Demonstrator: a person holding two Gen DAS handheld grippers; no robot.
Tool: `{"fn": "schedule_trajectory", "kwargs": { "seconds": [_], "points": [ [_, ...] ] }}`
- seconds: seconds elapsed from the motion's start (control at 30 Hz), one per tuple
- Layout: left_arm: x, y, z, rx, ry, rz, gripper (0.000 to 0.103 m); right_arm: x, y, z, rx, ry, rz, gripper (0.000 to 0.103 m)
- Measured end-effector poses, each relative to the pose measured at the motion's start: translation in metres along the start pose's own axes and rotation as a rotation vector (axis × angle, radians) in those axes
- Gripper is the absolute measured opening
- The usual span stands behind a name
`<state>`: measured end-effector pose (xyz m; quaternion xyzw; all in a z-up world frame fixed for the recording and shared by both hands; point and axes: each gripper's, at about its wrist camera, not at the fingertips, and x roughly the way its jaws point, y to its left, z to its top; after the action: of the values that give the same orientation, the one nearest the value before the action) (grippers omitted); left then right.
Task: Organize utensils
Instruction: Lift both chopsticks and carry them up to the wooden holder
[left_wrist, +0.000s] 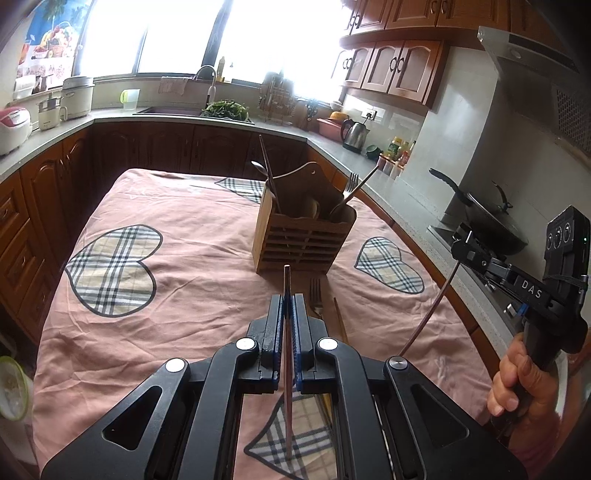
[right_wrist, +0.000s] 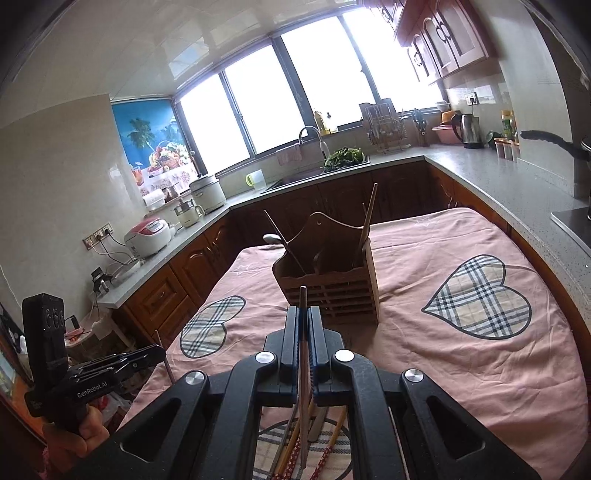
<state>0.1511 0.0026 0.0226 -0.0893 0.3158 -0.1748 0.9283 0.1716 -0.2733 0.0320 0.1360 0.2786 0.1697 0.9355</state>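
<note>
A wooden utensil holder (left_wrist: 301, 242) (right_wrist: 330, 286) stands on the pink cloth ahead of both grippers. It holds a spoon and chopsticks on its left and a fork (left_wrist: 349, 192) on its right. My left gripper (left_wrist: 287, 301) is shut on a thin reddish chopstick (left_wrist: 287, 280), raised short of the holder. My right gripper (right_wrist: 303, 312) is shut on a brown chopstick (right_wrist: 303, 295), also short of the holder. Each gripper appears in the other's view, the right gripper (left_wrist: 460, 245) with its stick hanging down and the left gripper (right_wrist: 160, 350). Loose utensils (right_wrist: 314, 435) lie below the right gripper, a fork (left_wrist: 316, 295) among them.
The table (left_wrist: 192, 221) wears a pink cloth with plaid hearts. Dark wooden cabinets and grey counters ring it on the left, far and right sides. A wok (left_wrist: 491, 221) sits on the stove at right, a kettle (left_wrist: 355, 134) and bottles beyond. A hand (left_wrist: 517, 373) grips the right handle.
</note>
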Motion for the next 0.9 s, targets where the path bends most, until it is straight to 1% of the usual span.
{"fn": "schedule_trajectory", "kwargs": {
  "seconds": [0.53,0.7,0.9],
  "points": [
    [-0.009,-0.001,0.023,-0.008,-0.087,0.000,0.003,-0.007,0.001,0.016,0.005,-0.080,0.014,0.004],
    [-0.009,-0.004,0.037,0.001,-0.115,-0.004,0.003,-0.003,-0.002,0.024,0.012,-0.099,0.012,0.004],
    [-0.007,-0.009,0.061,0.013,-0.162,-0.008,0.003,0.005,-0.008,0.038,0.018,-0.133,0.001,0.004]
  ]
}}
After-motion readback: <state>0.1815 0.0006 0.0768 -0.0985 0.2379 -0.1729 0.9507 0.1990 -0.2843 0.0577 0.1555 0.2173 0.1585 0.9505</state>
